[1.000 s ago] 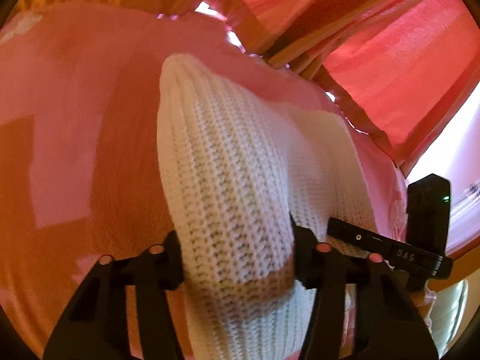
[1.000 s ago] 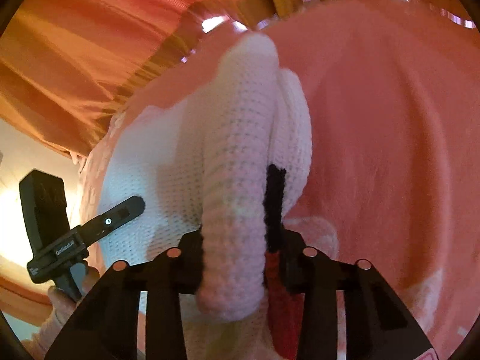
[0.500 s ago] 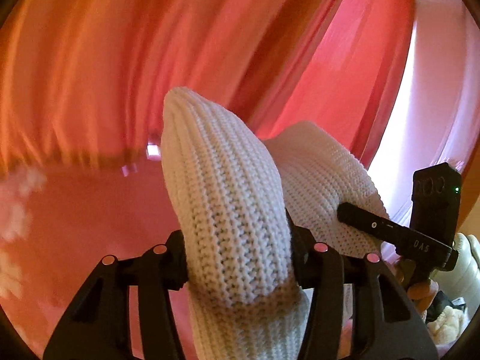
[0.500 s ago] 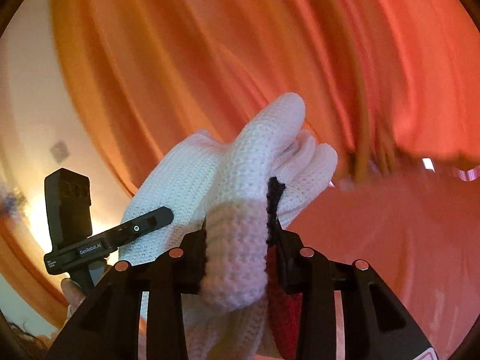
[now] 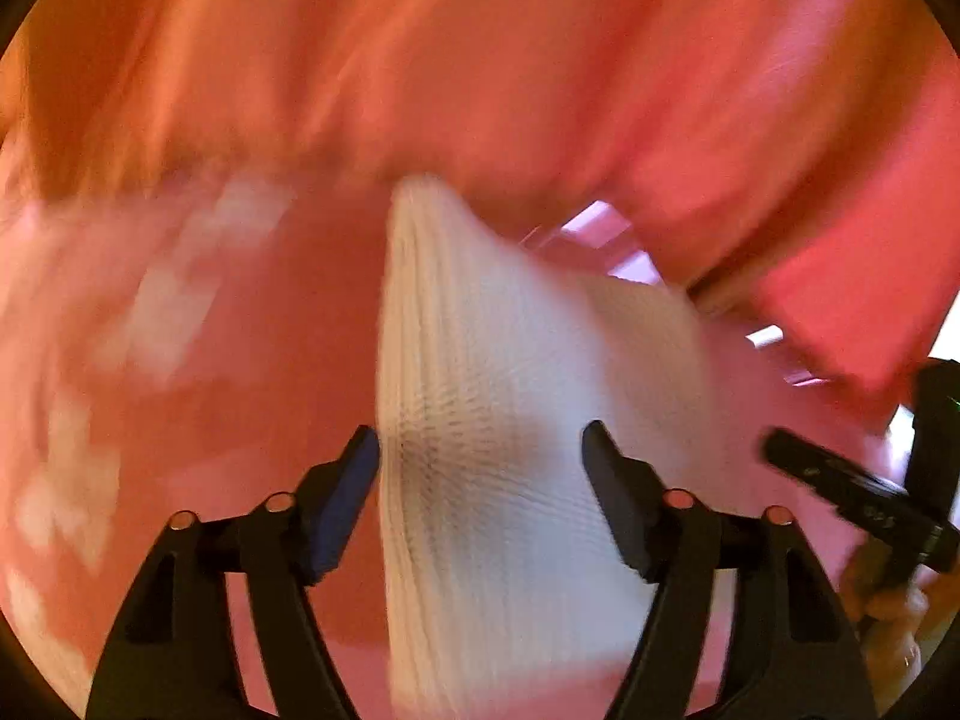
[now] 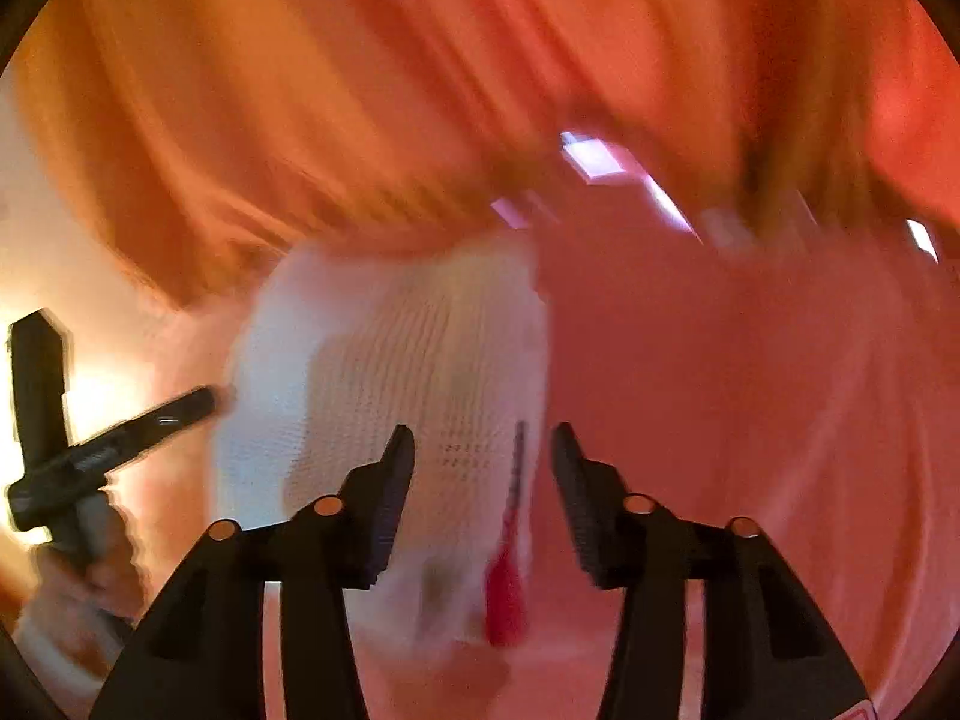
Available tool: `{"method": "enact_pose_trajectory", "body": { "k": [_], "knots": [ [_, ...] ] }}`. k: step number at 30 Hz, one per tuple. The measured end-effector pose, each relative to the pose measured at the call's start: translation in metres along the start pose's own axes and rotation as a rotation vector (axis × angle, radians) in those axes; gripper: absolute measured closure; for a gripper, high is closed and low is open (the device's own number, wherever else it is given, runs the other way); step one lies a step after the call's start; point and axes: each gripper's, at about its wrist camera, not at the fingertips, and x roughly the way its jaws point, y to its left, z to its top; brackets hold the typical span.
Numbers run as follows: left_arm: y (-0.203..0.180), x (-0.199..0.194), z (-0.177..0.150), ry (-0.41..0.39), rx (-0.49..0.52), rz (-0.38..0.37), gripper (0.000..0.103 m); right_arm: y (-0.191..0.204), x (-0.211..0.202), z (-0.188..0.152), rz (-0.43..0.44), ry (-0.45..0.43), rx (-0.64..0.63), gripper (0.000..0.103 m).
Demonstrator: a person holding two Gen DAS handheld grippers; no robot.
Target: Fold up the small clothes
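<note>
A white knitted garment (image 5: 510, 420) lies between the fingers of my left gripper (image 5: 480, 456), whose jaws stand apart and do not press it. In the right wrist view the same white garment (image 6: 390, 384), with a red tag (image 6: 507, 594) at its edge, sits between the spread fingers of my right gripper (image 6: 483, 450). Both views are motion-blurred. The right gripper shows in the left wrist view (image 5: 852, 492), and the left gripper shows at the left of the right wrist view (image 6: 108, 444).
A pink patterned bedsheet (image 5: 180, 360) covers the surface under the garment. Red-orange curtains (image 6: 360, 90) hang behind it, with bright window gaps (image 6: 594, 156) at their foot. A hand (image 6: 78, 588) holds the left gripper's handle.
Both grippers were shut on the white garment and holding it up; now both have opened. The views have tilted down from the curtains toward the bedsheet.
</note>
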Motion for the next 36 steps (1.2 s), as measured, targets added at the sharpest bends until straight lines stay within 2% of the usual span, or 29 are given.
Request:
{"method": "enact_pose_trajectory", "body": {
  "k": [2,4,6,7,9,10,12,13,15,17,19,21,22,25,27,29,32,34,35,36],
  "knots": [
    [0.010,0.009,-0.007,0.058,-0.016,0.049,0.041,-0.012,0.000,-0.005,0.022,0.015,0.062,0.063],
    [0.008,-0.010,-0.004,-0.002,-0.015,0.006,0.040,0.001,-0.017,-0.003,0.102,-0.028,0.042,0.065],
    [0.000,-0.025,-0.002,-0.073,0.006,-0.007,0.037,0.022,-0.029,0.000,0.131,-0.066,-0.034,0.068],
    [-0.004,-0.030,-0.002,-0.096,0.024,-0.004,0.037,0.030,-0.028,0.001,0.152,-0.063,-0.059,0.081],
    [-0.021,-0.024,-0.008,-0.092,0.060,-0.002,0.036,0.045,-0.006,-0.001,0.198,0.004,-0.090,0.103],
    [-0.028,-0.018,-0.009,-0.072,0.081,0.006,0.036,0.050,0.007,-0.003,0.190,0.046,-0.109,0.103],
    [-0.039,0.000,-0.023,-0.015,0.144,0.046,0.036,0.048,0.036,-0.015,0.055,0.127,-0.165,0.103],
    [-0.041,0.007,-0.028,0.009,0.174,0.072,0.036,0.035,0.055,-0.021,-0.020,0.184,-0.154,0.103],
    [-0.049,0.023,-0.040,0.046,0.244,0.151,0.036,0.021,0.054,-0.020,0.020,0.193,-0.065,0.103],
    [-0.049,0.030,-0.048,0.062,0.278,0.196,0.036,0.028,0.036,-0.015,0.046,0.160,-0.077,0.103],
    [-0.047,0.032,-0.054,0.064,0.286,0.205,0.035,0.043,0.021,-0.016,0.064,0.116,-0.130,0.103],
    [-0.048,0.035,-0.055,0.061,0.283,0.212,0.034,0.050,0.028,-0.027,-0.018,0.160,-0.185,0.103],
    [-0.048,0.035,-0.055,0.061,0.280,0.211,0.034,0.043,0.048,-0.038,-0.073,0.219,-0.192,0.103],
    [-0.048,0.033,-0.054,0.061,0.275,0.212,0.034,0.042,0.043,-0.043,-0.050,0.221,-0.161,0.103],
    [-0.050,0.028,-0.053,0.042,0.272,0.227,0.034,0.049,0.020,-0.040,-0.023,0.152,-0.162,0.103],
    [-0.053,0.018,-0.054,0.014,0.259,0.223,0.034,0.054,-0.002,-0.043,-0.023,0.088,-0.160,0.101],
    [-0.057,0.005,-0.059,-0.018,0.239,0.222,0.031,0.056,-0.030,-0.054,-0.105,-0.029,-0.181,0.088],
    [-0.059,-0.003,-0.066,-0.033,0.223,0.229,0.027,0.058,-0.032,-0.059,-0.132,-0.065,-0.162,0.070],
    [-0.061,-0.009,-0.071,-0.045,0.209,0.222,0.026,0.057,-0.035,-0.068,-0.139,-0.073,-0.151,0.066],
    [-0.063,-0.014,-0.076,-0.055,0.200,0.215,0.021,0.055,-0.036,-0.072,-0.150,-0.076,-0.147,0.058]
  ]
}}
